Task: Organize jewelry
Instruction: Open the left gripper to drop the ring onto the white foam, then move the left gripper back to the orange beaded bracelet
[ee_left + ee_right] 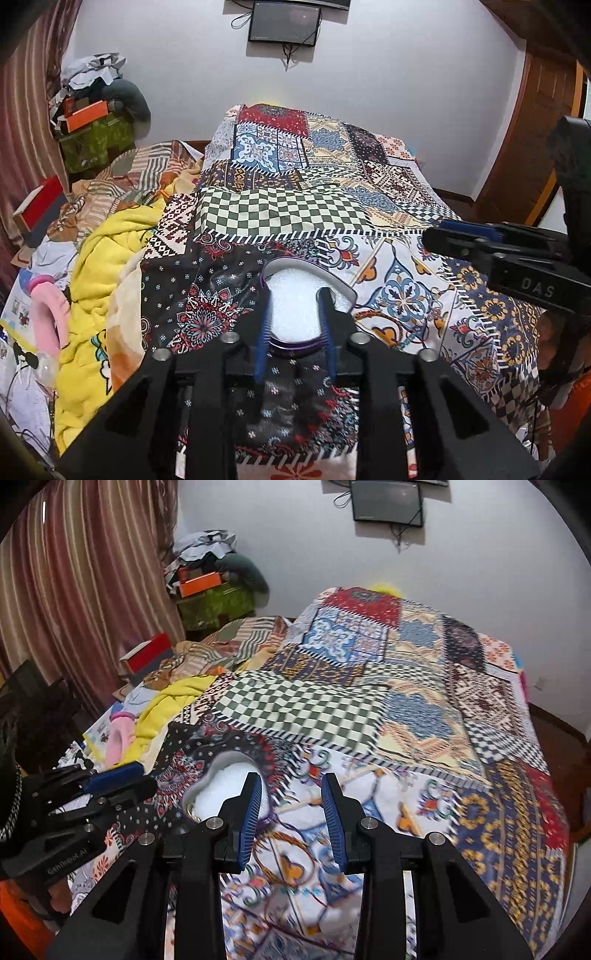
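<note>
A purple heart-shaped box [295, 347] lined with white foam [295, 310] lies open on the patchwork bedspread [280, 214]. My left gripper [295, 295] hangs over it, open, with the foam showing between its blue-padded fingers [263, 325]. In the right wrist view the box [221, 779] lies just left of my right gripper [291, 777], which is open with nothing in it. There my left gripper [147, 781] is beside the box, apart from it. A small metal loop [192, 809] shows at the box's near edge. A brownish ring shape [284, 836] lies below the right gripper; jewellery or print, I cannot tell.
Rumpled yellow blanket [103, 266] and a pink soft item [48, 314] lie left of the box. A red box [40, 206] and a pile of clutter [96, 122] stand by the striped curtain [74, 590]. My right gripper [432, 236] reaches in from the right edge.
</note>
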{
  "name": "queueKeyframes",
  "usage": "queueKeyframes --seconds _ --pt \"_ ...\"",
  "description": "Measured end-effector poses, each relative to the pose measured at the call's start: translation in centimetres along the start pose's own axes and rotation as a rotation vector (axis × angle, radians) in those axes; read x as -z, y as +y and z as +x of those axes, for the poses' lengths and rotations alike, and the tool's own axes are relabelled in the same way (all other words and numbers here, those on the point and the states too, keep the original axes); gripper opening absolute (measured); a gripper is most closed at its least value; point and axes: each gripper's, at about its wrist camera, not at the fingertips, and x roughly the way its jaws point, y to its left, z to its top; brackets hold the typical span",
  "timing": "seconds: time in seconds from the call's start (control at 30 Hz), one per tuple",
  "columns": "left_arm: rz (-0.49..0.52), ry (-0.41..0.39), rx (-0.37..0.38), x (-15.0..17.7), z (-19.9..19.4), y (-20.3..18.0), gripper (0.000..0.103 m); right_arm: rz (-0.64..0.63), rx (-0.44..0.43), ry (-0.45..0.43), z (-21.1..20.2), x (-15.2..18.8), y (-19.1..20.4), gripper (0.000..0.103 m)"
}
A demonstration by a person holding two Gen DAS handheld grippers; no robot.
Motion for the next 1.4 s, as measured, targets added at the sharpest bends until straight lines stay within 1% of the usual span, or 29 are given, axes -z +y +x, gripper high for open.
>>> queueKeyframes --seconds 0.1,0.17,0.27,0.53,0.63,0.83,0.97,1.17,1.4 --pt "0.014 0.006 0.005 0.3 -0.4 -0.8 0.032 0.003 0.035 -0.001 -1.1 0.9 -0.6 0.032" --pt "0.021 0.016 0.014 0.6 -0.4 -1.3 0.032 0.006 0.052 -0.001 -1.7 1.5 -0.9 0.037" --pt "0.034 0.035 0.026 1.0 -0.3 -2.2 0.033 0.017 0.082 -0.003 -2.5 2.5 -1.7 0.041" --pt "0.062 0.117 0.069 2.6 1.4 -4.4 0.035 0.066 0.142 0.034 -3.5 4.9 -4.5 0.042" --pt "0.052 0.151 0.088 3.1 2.4 -4.7 0.035 0.081 0.163 0.053 -3.7 6.0 -5.6 0.042" --pt "0.001 0.21 0.125 3.8 4.7 -4.7 0.035 0.116 0.191 0.097 -3.6 8.0 -7.7 0.042" --pt "-0.037 0.237 0.132 4.0 6.2 -4.5 0.035 0.134 0.193 0.125 -2.8 8.8 -8.5 0.042" --pt "-0.101 0.284 0.134 4.4 8.6 -3.6 0.035 0.14 0.161 0.168 -1.1 9.2 -9.1 0.042" --pt "-0.087 0.279 0.125 3.9 9.9 -4.0 0.035 0.069 0.113 0.224 1.2 8.7 -8.1 0.042"
